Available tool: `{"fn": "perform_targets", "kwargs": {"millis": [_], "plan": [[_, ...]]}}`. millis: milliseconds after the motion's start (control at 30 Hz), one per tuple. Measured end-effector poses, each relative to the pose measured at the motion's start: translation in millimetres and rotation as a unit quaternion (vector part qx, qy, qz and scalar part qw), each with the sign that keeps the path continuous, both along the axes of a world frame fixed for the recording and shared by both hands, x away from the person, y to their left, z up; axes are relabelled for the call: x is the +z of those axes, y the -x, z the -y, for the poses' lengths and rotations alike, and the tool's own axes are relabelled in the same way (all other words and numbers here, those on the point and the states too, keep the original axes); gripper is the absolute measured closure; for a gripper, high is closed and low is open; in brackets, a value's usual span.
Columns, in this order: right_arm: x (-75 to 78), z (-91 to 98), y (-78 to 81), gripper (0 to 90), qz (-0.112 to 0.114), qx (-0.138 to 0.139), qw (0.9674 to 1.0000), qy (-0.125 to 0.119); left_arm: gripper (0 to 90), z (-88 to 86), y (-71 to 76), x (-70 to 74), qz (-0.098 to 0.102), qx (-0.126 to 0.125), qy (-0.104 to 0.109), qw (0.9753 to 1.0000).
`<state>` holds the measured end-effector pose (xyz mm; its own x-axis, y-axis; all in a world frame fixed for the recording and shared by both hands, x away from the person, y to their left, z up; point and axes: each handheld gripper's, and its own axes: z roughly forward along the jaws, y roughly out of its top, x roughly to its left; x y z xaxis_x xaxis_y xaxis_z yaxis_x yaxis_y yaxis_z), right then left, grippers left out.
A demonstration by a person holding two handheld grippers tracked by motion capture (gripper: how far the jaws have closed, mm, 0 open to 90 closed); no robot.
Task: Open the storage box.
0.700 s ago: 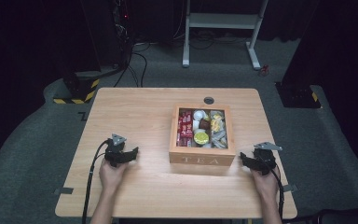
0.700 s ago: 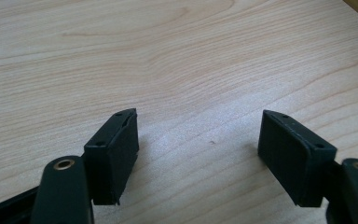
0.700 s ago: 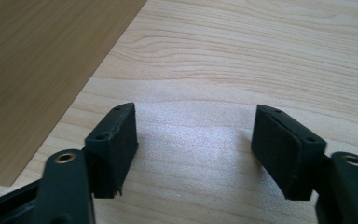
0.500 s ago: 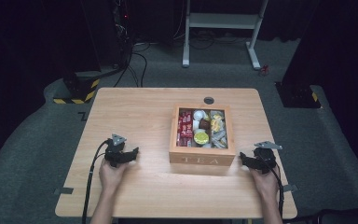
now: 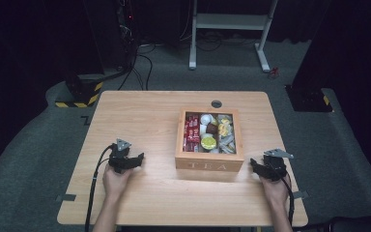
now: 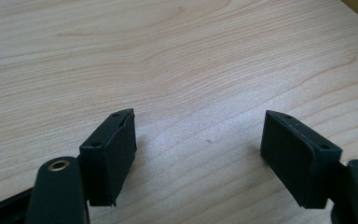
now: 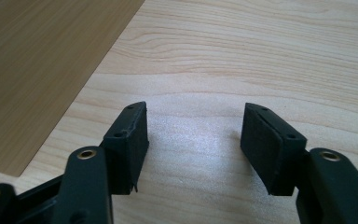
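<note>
Both hands rest low on the table (image 5: 149,116) (left claw (image 5: 134,161) and right claw (image 5: 257,166) agape), flanking the tea box (image 5: 209,162)

We see an open wooden tea box (image 5: 209,162) resting flat on the right half of the table, the letters TEA across its near wall. Its compartments hold red sachets (image 5: 191,130) at left, a yellow-topped round piece (image 5: 208,141) in the middle and pale packets (image 5: 227,141) at right. In the right gripper view, its brown wall (image 7: 42,65) stands at left.

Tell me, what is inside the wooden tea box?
The wooden tea box holds red packets, a yellow-lidded cup, a white cup and pale sachets. Whatever lies beneath them is covered.
</note>
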<state>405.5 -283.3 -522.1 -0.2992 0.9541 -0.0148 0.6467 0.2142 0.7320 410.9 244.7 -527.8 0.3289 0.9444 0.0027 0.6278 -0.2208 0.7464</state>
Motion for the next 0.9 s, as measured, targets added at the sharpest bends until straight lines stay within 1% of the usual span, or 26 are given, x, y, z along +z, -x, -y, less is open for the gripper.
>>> {"fn": "perform_targets", "kwargs": {"millis": [100,167,267,300,367,433,500,533,567,600,633,700,800,833,867,900], "plan": [[0.2,-0.1,1.4,43.9,0.002,0.005,1.0,0.003,27.2,0.0,0.0,0.0,0.0,0.0,0.0,1.0],[0.8,-0.2,3.8,45.6,0.007,0.011,0.9998,0.013,27.2,0.0,0.0,0.0,0.0,0.0,0.0,1.0],[1.3,1.7,8.7,47.5,0.011,0.017,0.9998,0.006,27.2,0.3,0.6,-0.2,0.001,0.003,0.001,1.0],[1.7,1.7,10.0,48.0,0.009,0.017,0.9998,0.006,27.2,0.6,1.2,-0.3,0.001,0.004,0.002,1.0],[2.9,2.0,14.9,49.7,0.013,0.02,0.9997,0.006,26.9,0.5,1.1,-0.3,0.001,0.003,0.003,1.0],[4.2,2.0,21.1,52.9,0.02,0.028,0.9994,-0.001,26.8,0.6,1.1,-0.3,0.001,0.003,0.003,1.0],[4.9,1.6,24.1,55.0,0.024,0.034,0.9992,-0.003,26.8,0.5,1.1,-0.3,0.001,0.003,0.003,1.0],[5.2,0.9,25.6,55.7,0.021,0.034,0.9992,-0.008,26.6,0.6,1.1,-0.4,0.001,0.003,0.003,1.0],[5.7,0.3,27.5,56.4,0.021,0.04,0.9989,-0.011,26.6,0.6,1.1,-0.4,0.001,0.002,0.002,1.0],[7.3,-1.7,31.7,59.2,0.018,0.05,0.9984,-0.015,26.7,0.4,1.1,-0.4,0.0,0.002,0.004,1.0],[7.3,-1.7,31.7,59.2,0.018,0.05,0.9984,-0.015,26.7,0.4,1.1,-0.4,0.0,0.002,0.004,1.0],[8.9,-3.2,35.2,60.1,0.019,0.061,0.9978,-0.021,26.6,-0.1,1.1,-0.2,0.0,0.002,0.006,1.0],[9.8,-6.6,41.8,61.4,0.025,0.074,0.9961,-0.042,26.7,-0.2,1.0,-0.2,0.0,0.002,0.005,1.0],[9.5,-8.2,43.6,62.1,0.025,0.078,0.9958,-0.042,26.9,-0.2,1.0,-0.2,0.0,0.002,0.006,1.0],[8.7,-13.0,47.2,64.0,0.02,0.086,0.9951,-0.045,27.1,-0.5,0.8,-0.2,-0.001,0.002,0.008,1.0],[8.7,-13.0,47.2,64.0,0.02,0.086,0.9951,-0.045,27.1,-0.5,0.8,-0.2,-0.001,0.002,0.008,1.0]]}}
